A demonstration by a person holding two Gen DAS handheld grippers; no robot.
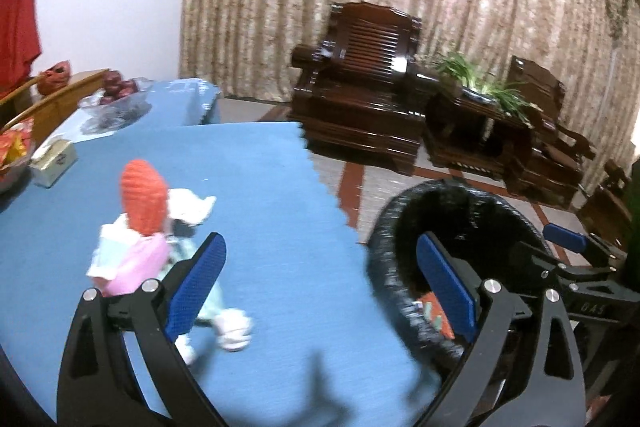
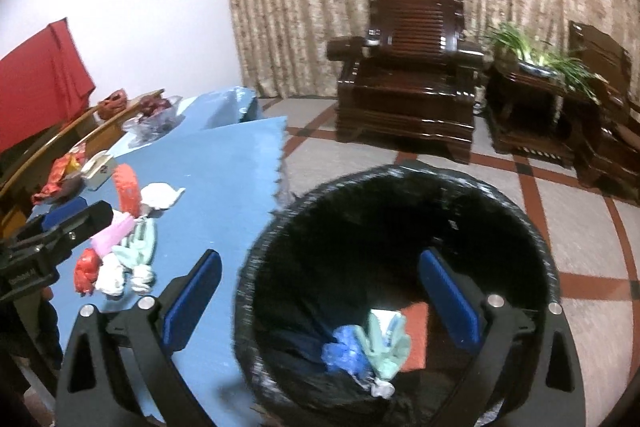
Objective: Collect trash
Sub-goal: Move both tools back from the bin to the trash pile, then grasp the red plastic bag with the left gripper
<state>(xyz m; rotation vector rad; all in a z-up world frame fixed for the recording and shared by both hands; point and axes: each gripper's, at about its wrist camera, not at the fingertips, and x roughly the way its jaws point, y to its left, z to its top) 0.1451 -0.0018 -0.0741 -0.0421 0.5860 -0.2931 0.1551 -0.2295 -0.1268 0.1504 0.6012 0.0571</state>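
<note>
Both grippers empty; trash left on the table, bin to the right.

The table (image 1: 280,187) carries the remaining trash (image 1: 136,239), a loose pile running away from the camera, ahead-left of the left gripper (image 1: 320,287), which is nearer to it. The bin (image 2: 400,267) (black-lined, some trash already inside) sits off the table's right edge, below the right gripper (image 2: 320,303). Both grippers are released, nothing between the pads. Lettering on the gripper bodies is probably a maker's mark, too blurred to read.

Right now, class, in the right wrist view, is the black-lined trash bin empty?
No: the trash bin already holds crumpled pieces, a blue wrapper and pale green paper at its bottom.
</note>
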